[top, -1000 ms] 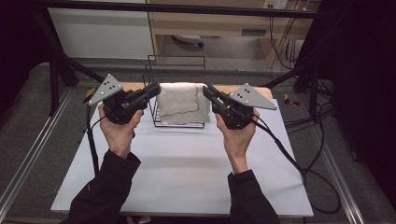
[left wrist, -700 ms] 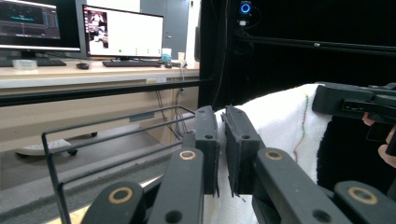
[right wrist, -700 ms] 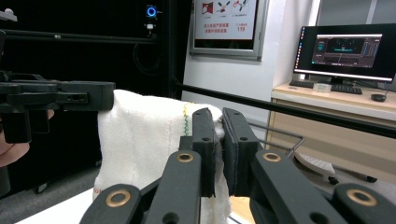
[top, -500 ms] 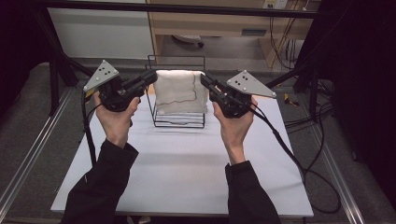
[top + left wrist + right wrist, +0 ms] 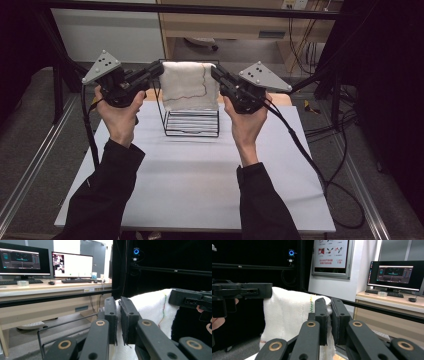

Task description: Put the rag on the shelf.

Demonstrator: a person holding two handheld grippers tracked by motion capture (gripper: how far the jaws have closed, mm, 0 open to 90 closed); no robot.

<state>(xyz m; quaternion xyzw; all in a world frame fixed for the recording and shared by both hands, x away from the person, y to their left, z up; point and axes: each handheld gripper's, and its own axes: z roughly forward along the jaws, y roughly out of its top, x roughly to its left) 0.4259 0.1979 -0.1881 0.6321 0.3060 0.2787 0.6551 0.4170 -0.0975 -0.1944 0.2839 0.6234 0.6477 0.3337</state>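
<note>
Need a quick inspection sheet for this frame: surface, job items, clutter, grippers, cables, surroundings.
Surface: white table, bare in front of the wire rack.
Job's things: white towel with a coloured stitched edge, held up by its two top corners over the black wire rack; whether its lower edge touches the rack I cannot tell.
Clutter: nothing seen on the table.
Grippers: left gripper shut on the towel's left corner; right gripper shut on its right corner. Both gripper views show cloth pinched between the jaws.
Cables: one cable trails from the right gripper off the table's right edge; another hangs from the left.
Surroundings: desk with monitors, wall poster, black frame bars.
</note>
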